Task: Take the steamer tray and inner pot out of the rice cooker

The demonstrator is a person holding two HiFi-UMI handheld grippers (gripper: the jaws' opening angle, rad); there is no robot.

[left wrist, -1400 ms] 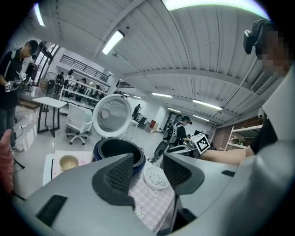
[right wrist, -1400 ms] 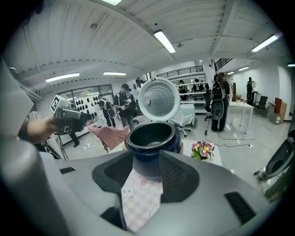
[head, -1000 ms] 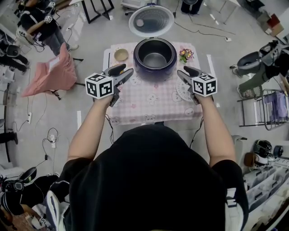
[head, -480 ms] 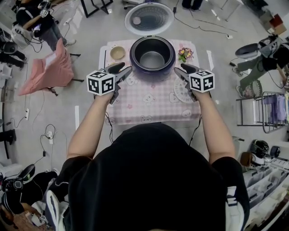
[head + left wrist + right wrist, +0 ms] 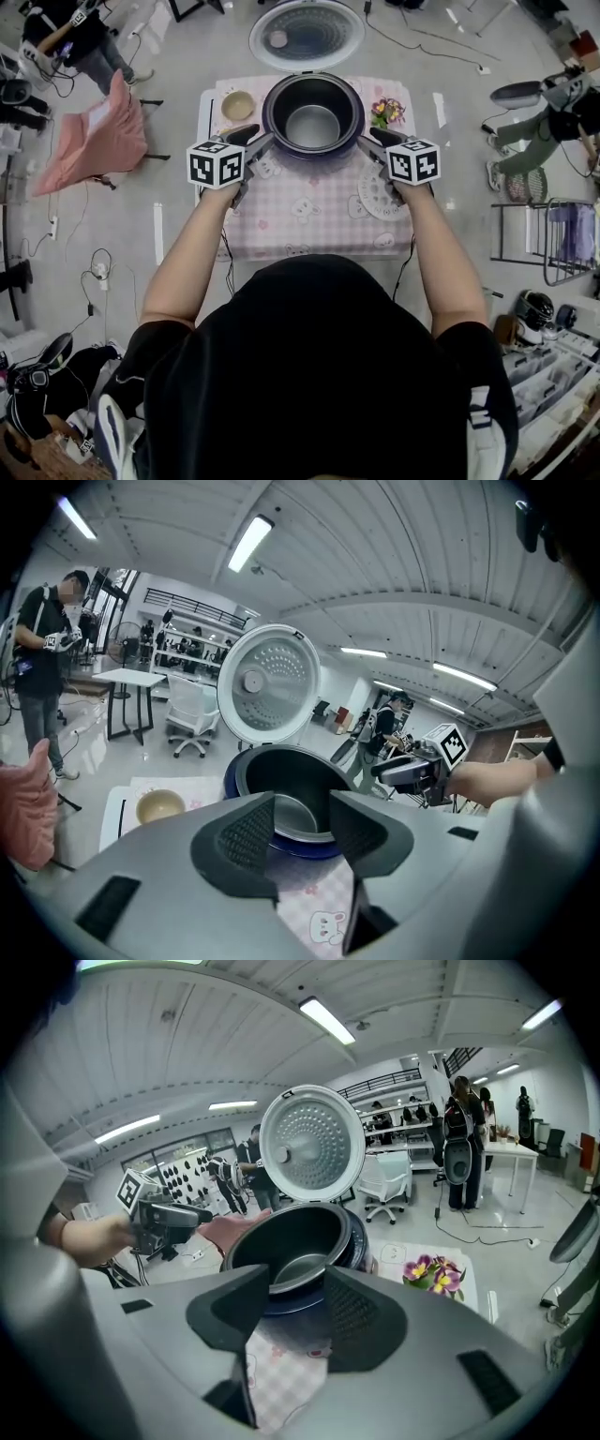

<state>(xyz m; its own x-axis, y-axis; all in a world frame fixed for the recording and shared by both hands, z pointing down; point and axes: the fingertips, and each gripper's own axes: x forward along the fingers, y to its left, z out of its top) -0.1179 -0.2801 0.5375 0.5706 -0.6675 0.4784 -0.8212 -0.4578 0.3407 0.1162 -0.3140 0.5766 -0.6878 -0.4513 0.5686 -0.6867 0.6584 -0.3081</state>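
Observation:
The dark blue rice cooker [image 5: 277, 131] stands at the far side of the small table, its round lid [image 5: 307, 36] swung open behind it. The dark inner pot [image 5: 312, 120] sits inside it, also seen in the left gripper view [image 5: 281, 772] and the right gripper view [image 5: 292, 1241]. A white perforated steamer tray [image 5: 373, 197] lies flat on the cloth under my right hand. My left gripper [image 5: 262, 142] hovers at the cooker's left side, open; its jaws have just been closing a little with nothing between them. My right gripper [image 5: 362, 142] is at the cooker's right side, open and empty.
The table [image 5: 309, 225] has a pink checked cloth. A small tan bowl [image 5: 237, 105] stands left of the cooker and artificial flowers [image 5: 386, 112] right of it. A pink-draped chair [image 5: 94, 141] stands on the floor to the left. People and cables lie around.
Both grippers have moved forward and down towards the cooker and now flank its front rim. The cooker, tray and bowl have not shifted on the table.

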